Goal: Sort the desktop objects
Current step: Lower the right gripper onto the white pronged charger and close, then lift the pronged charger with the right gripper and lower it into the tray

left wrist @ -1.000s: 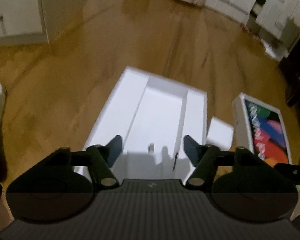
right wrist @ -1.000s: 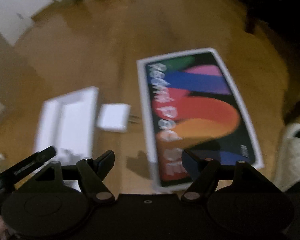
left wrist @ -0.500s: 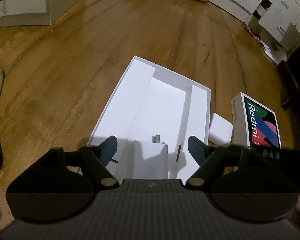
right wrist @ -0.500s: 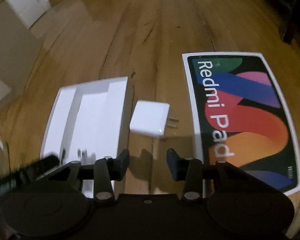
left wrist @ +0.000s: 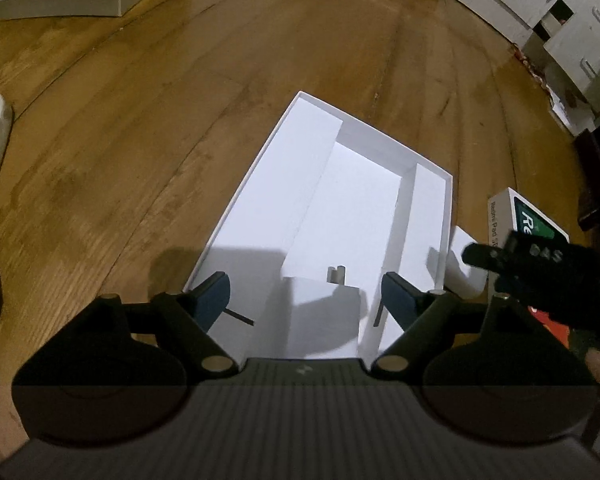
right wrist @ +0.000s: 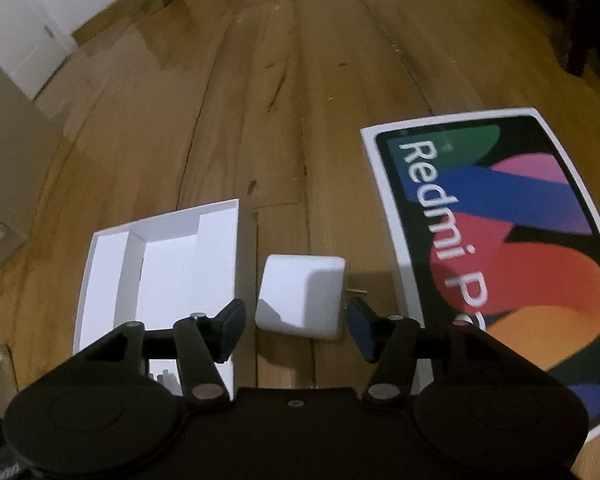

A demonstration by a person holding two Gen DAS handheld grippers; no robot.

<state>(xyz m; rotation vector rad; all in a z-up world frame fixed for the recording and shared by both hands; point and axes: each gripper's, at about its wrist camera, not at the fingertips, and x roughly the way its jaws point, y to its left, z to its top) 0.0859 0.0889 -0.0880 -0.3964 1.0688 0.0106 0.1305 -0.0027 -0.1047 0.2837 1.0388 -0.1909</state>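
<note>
A white charger [right wrist: 302, 296] is seen lying on the wooden floor [right wrist: 260, 100], between the open tray [right wrist: 112, 276] and the lid [right wrist: 496, 248], not yet packed. The right gripper [right wrist: 296, 330] is poised over it, jaws just reopened and apart, nothing clamped. The left gripper [left wrist: 306, 294] is held over the tray's near end, jaws widened, empty. One adapter [left wrist: 320, 292] is already stowed there; the charger and lid are judged left.

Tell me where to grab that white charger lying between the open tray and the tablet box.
Grip the white charger across its two flat side faces, coming from above. It lies flat on the floor, its prongs pointing toward the tablet box, so avoid that end.
</note>
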